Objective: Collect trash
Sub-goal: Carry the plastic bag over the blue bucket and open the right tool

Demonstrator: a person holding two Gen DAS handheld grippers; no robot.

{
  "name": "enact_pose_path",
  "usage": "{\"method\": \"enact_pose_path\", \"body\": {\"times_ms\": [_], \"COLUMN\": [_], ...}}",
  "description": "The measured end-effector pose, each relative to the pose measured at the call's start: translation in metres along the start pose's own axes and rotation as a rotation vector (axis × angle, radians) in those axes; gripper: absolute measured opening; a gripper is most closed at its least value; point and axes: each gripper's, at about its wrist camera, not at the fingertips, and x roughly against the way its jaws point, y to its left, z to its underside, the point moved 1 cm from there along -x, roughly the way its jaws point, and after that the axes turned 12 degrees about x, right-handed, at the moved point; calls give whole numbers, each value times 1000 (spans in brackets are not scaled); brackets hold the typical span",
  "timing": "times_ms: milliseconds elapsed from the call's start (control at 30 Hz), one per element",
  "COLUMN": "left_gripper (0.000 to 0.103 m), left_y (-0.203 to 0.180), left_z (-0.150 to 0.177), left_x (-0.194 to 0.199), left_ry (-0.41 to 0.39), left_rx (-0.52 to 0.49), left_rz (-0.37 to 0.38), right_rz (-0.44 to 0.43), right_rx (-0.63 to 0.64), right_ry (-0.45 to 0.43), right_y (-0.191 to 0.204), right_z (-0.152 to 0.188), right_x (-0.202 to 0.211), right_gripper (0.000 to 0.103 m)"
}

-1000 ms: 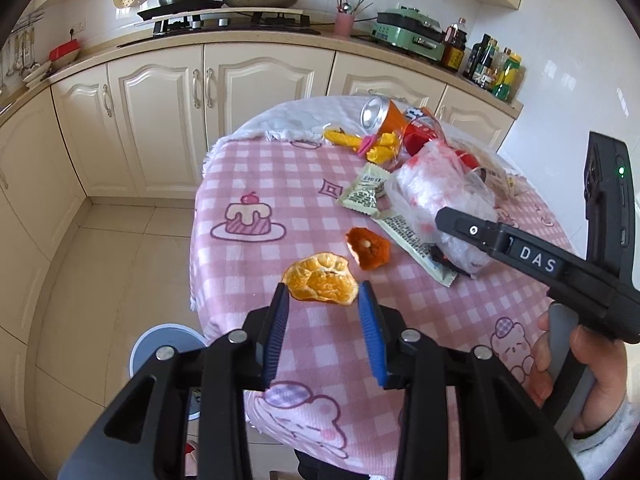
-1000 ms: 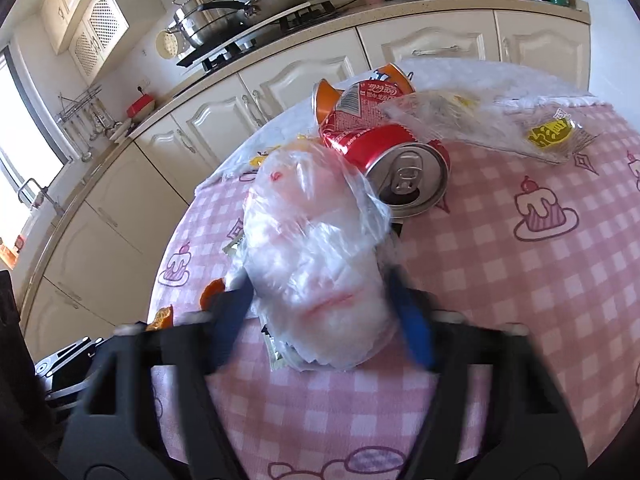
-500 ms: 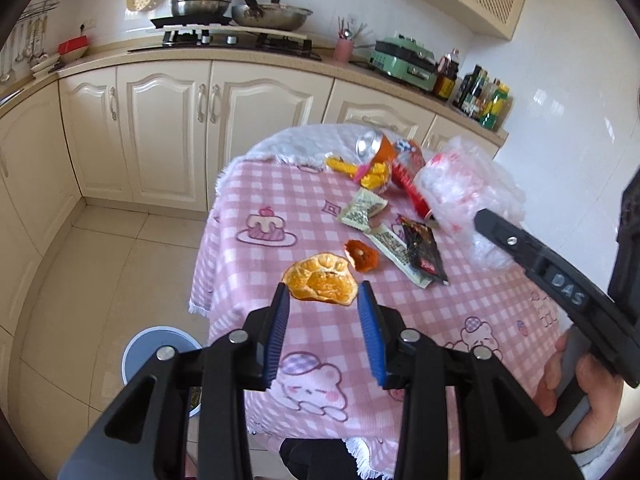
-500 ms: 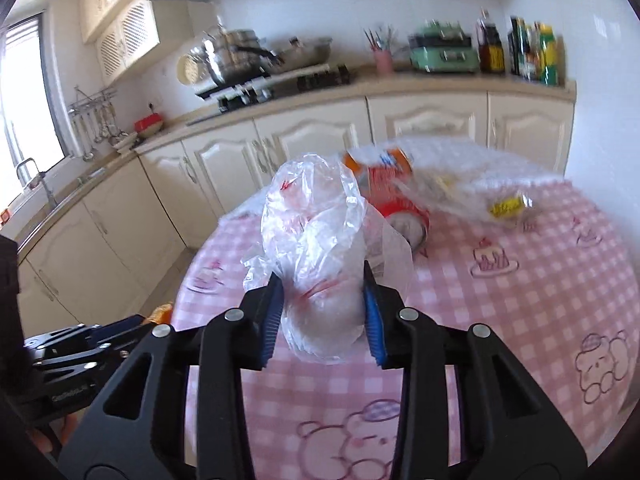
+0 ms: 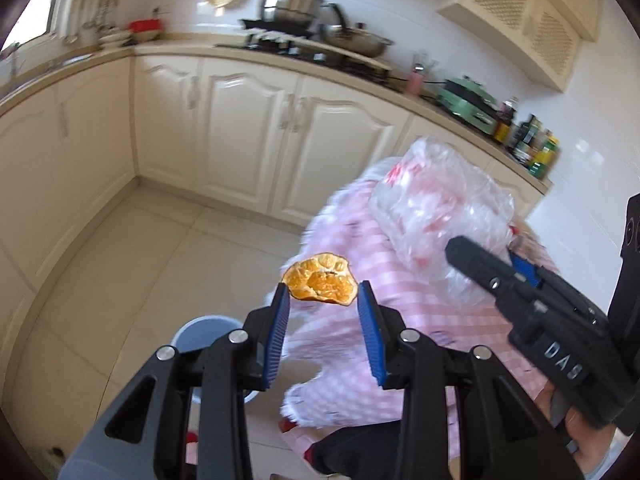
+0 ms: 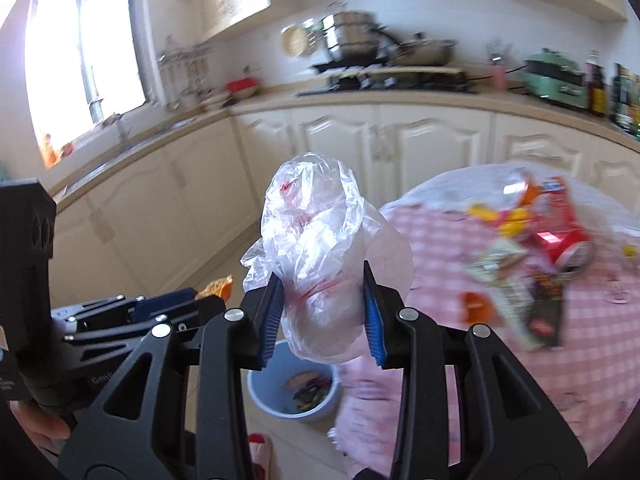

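L wrist view: left gripper (image 5: 323, 300) has its fingers (image 5: 280, 336) pinched on an orange peel (image 5: 320, 280), carried clear of the desk (image 5: 400, 320) edge, w/ floor below. Blue bin (image 5: 200, 334) sits on the floor just under it, partly hidden by the gripper. Right gripper (image 5: 516, 264) alongside, holding a crumpled plastic bag (image 5: 436, 220). R wrist view: right gripper (image 6: 323, 304) fingers clamped on the plastic bag (image 6: 316, 248), held above the bin (image 6: 294, 396), which already has some wrappers inside. Desk (image 6: 600, 320) not cleared: red can (image 6: 560, 236), yellow bits (image 6: 500, 216), several wrappers (image 6: 504, 276), small orange scrap (image 6: 476, 306) left. Assessment: task partway; two items in transit, drop into bin pending, approx. half the litter outstanding.
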Motion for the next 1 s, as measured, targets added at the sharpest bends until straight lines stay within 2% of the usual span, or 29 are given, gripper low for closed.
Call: {"method": "enact_pose_path", "body": {"times_ms": [167, 433, 600, 733, 800, 867, 1000], "left_gripper": [34, 34, 34, 35, 39, 49, 51], "left_y": [61, 122, 141, 145, 147, 151, 160], "left_z": [-3, 3, 5, 3, 1, 2, 3], "left_x": [-15, -65, -106, -130, -137, -142, -146], "left_ry": [37, 129, 191, 211, 210, 212, 219], "left_rx": [100, 174, 199, 200, 209, 215, 223], "left_rz": [-74, -145, -163, -168, -172, -182, -211], "right_rz": [-62, -107, -93, -78, -72, -69, -74], "right_rx": [45, 89, 87, 75, 72, 72, 69], "right_ry": [73, 224, 293, 329, 343, 352, 378], "right_y": [34, 63, 60, 54, 51, 49, 49], "right_z": [6, 34, 54, 63, 68, 71, 78], "right_x": [-54, -139, -174, -191, -198, -203, -212], "right_gripper": [36, 36, 36, 36, 36, 36, 36]}}
